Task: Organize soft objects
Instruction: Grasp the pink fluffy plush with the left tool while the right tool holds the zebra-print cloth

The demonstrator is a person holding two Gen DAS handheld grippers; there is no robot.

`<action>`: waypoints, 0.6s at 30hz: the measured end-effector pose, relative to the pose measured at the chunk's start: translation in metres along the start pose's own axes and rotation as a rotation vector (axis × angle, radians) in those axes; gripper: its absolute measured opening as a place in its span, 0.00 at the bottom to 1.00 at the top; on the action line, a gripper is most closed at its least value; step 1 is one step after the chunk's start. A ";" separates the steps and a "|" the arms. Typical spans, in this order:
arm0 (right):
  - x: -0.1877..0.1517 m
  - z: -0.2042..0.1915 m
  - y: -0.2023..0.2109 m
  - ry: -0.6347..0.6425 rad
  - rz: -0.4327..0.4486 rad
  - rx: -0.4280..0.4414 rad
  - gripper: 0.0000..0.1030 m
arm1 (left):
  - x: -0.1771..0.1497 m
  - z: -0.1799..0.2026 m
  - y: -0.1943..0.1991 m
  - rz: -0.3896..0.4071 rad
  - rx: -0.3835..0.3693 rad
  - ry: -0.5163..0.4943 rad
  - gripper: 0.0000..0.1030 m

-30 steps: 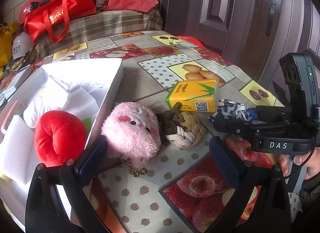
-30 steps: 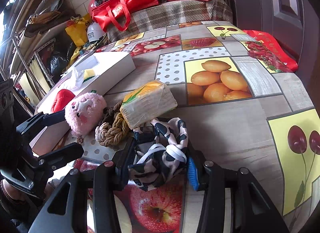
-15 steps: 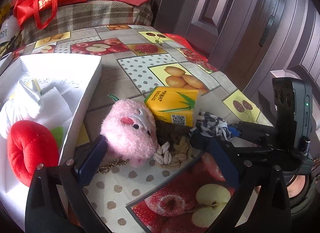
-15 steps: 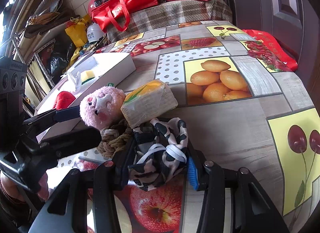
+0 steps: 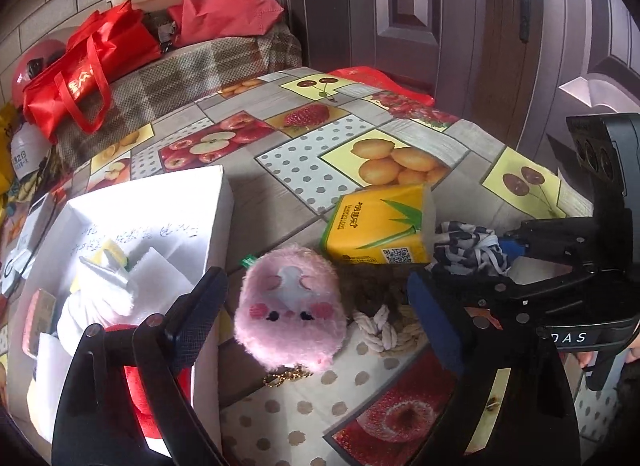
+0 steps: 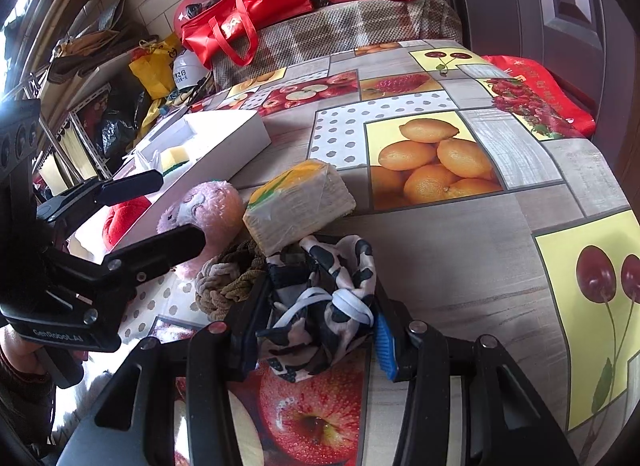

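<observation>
Straddling fluffy pink plush (image 5: pixel 290 308), left tool (image 5: pixel 316 306) apart, closing, right tool (image 6: pixel 316 330) clamped on cow-print cloth (image 6: pixel 324 298).

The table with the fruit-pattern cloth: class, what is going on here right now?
A person holds a gripper in each hand and is tidying soft things. The right gripper is shut on a black-and-white cloth. The left gripper has its jaws around the pink plush toy; they have just been closing but do not press it yet. A red plush already lies in the white box.
</observation>
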State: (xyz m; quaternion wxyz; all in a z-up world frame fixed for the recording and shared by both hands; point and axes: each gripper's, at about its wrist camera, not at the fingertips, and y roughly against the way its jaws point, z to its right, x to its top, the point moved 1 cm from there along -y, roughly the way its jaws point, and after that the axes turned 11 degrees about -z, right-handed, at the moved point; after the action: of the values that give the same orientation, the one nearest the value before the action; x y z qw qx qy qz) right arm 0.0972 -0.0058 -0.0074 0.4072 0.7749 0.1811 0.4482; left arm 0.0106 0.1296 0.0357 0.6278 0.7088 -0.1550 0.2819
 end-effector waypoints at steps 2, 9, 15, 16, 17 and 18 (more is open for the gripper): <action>0.000 0.000 0.001 -0.002 0.000 0.003 0.45 | -0.001 0.005 -0.002 0.009 -0.035 -0.015 0.90; 0.000 0.000 0.001 -0.003 0.000 0.003 0.45 | -0.004 -0.015 -0.017 -0.018 0.028 0.062 0.90; 0.000 0.001 0.001 -0.003 0.000 0.003 0.45 | -0.002 -0.015 -0.021 -0.046 0.063 0.044 0.65; 0.000 0.000 0.001 -0.003 0.000 0.003 0.45 | -0.002 -0.016 -0.025 -0.067 0.066 0.050 0.49; 0.001 0.000 0.001 -0.003 0.000 0.003 0.45 | -0.003 -0.016 -0.025 -0.064 0.067 0.057 0.49; 0.001 0.000 0.001 -0.002 0.000 0.003 0.45 | -0.004 -0.016 -0.025 -0.061 0.070 0.057 0.49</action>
State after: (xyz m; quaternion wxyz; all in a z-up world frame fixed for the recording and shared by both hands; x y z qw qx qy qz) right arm 0.0976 -0.0060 -0.0066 0.4063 0.7761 0.1812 0.4470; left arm 0.0185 0.1486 0.0137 0.6149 0.7265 -0.1053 0.2881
